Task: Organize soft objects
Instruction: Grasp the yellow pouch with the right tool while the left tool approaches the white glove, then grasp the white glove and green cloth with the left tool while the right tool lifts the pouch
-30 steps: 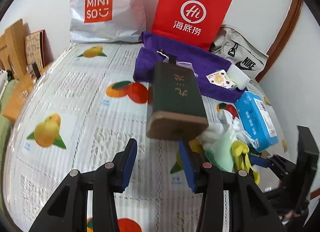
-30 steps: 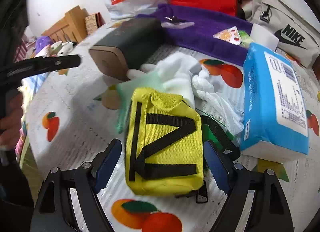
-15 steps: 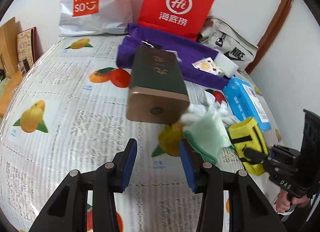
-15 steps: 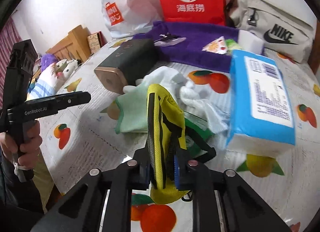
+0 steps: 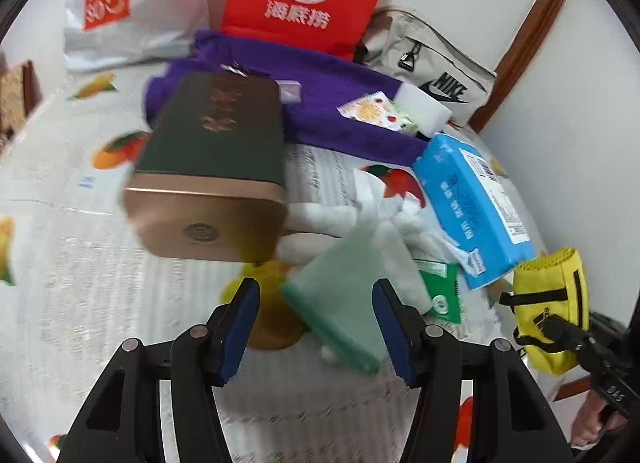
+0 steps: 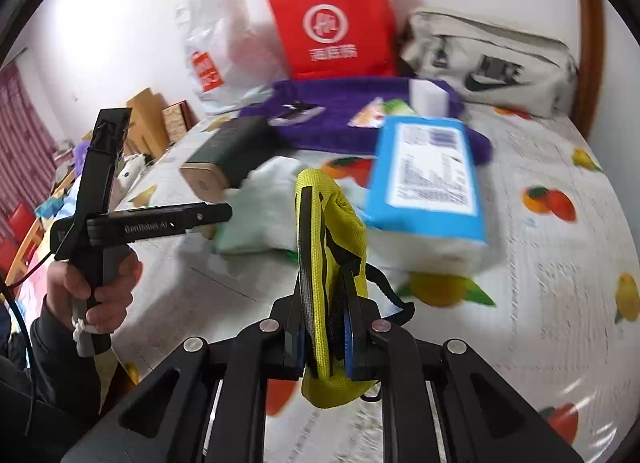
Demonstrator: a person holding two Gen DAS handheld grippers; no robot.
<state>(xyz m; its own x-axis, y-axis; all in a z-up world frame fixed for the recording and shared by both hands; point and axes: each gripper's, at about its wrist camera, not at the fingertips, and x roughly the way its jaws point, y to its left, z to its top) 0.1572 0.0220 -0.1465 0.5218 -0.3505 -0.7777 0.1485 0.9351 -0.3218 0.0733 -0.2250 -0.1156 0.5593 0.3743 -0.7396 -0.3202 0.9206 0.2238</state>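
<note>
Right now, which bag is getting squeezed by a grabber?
The small yellow pouch, pinched in the right gripper. The red paper bag, white plastic bag and grey Nike bag sit untouched at the back.

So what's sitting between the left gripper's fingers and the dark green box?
In the left wrist view, the open left gripper frames a pale green cloth; beyond it, white cloth runs up to the box.
</note>
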